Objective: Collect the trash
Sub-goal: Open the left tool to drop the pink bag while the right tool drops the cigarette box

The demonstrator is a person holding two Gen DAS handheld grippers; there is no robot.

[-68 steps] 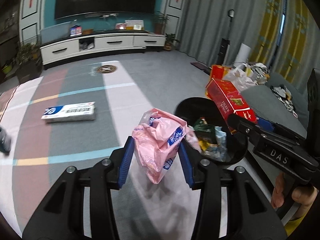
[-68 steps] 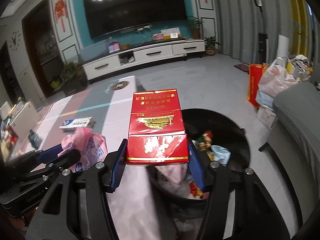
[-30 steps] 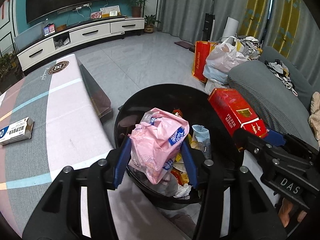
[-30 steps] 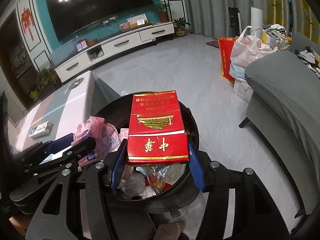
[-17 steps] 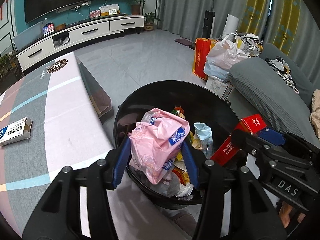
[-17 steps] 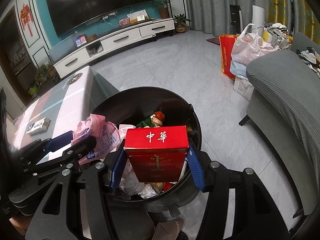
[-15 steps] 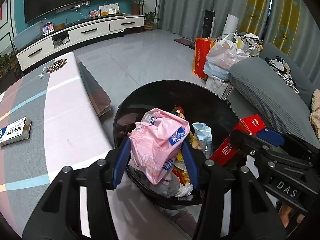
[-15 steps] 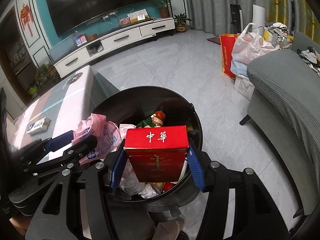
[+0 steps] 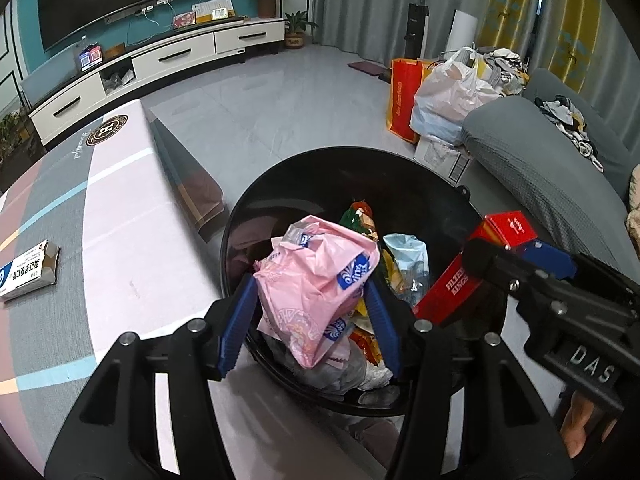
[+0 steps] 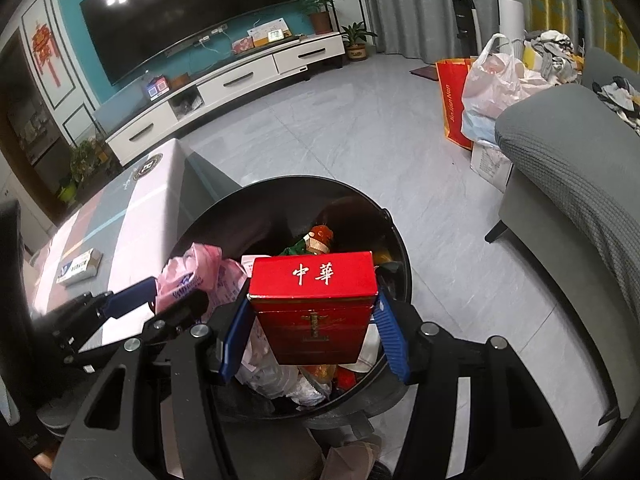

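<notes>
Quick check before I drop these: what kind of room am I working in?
Most likely a home living room: a big wall TV above a low white cabinet, a grey sofa, and a black trash bin beside a low table.

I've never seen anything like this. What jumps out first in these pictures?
Two bright bits of rubbish hang over a round black bin already full of wrappers. The left gripper, whose jaws have just been opening, has a crumpled pink plastic bag between them, and the right gripper clamps a red cigarette carton beside it. Behind, a big dark TV fills a teal wall.
</notes>
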